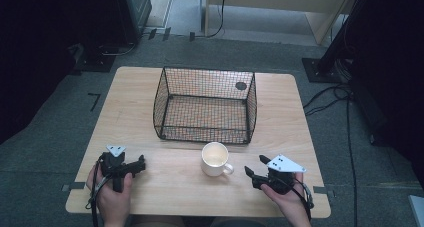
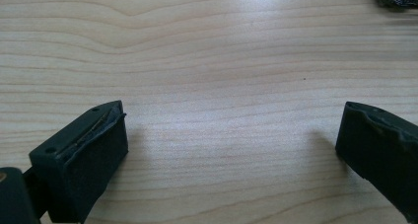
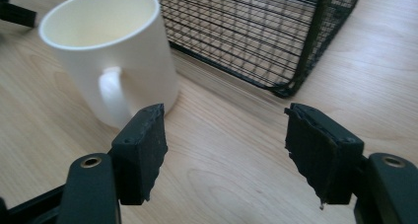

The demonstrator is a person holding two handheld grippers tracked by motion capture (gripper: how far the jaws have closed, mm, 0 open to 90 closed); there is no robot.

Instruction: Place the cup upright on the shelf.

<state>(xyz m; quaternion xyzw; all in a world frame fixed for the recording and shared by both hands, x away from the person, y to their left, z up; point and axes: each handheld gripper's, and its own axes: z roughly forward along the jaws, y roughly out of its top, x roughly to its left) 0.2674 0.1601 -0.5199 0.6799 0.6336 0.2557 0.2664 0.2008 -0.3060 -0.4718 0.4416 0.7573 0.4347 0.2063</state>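
A white mug (image 1: pixel 216 158) stands upright on the wooden table (image 1: pixel 150 192), just in front of a black wire basket (image 1: pixel 205 105). Its handle points toward my right gripper (image 1: pixel 254 167), which is open a short way to the mug's right. In the right gripper view the mug (image 3: pixel 111 51) rises just beyond the left jaw, handle facing the camera, with the basket (image 3: pixel 256 31) behind it. My left gripper (image 1: pixel 140 164) rests open at the table's front left, aimed right. In the left gripper view its jaws stand wide apart over bare wood (image 2: pixel 222 86).
The basket holds nothing and sits mid-table toward the back. A dark round mark (image 1: pixel 241 85) shows on the table behind the basket's far right corner. Cables (image 1: pixel 330 94) and dark equipment stands line the carpeted floor around the table.
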